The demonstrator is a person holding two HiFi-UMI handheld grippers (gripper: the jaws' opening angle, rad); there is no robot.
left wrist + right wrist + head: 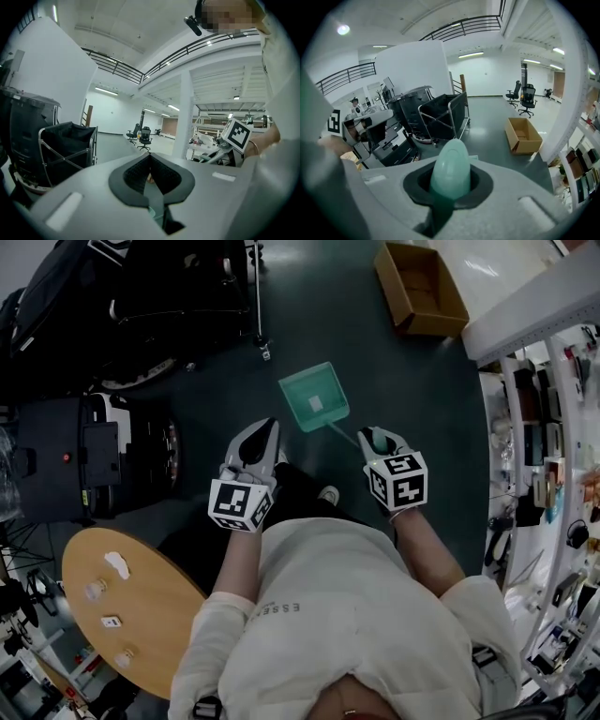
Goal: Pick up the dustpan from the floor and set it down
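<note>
Dustpan handle partly hidden inside clenched right claw; left claw closed.

The dark green floor carries an open, empty cardboard box at far right, a black fabric cart at far left and a black machine nearer on the left. A round wooden table stands near left, with a white scrap and three small items too small to identify lying on it.

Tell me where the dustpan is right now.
Head view, centre: the dustpan is out ahead of the person, handle clamped in the right gripper, cardboard box beyond it.
</note>
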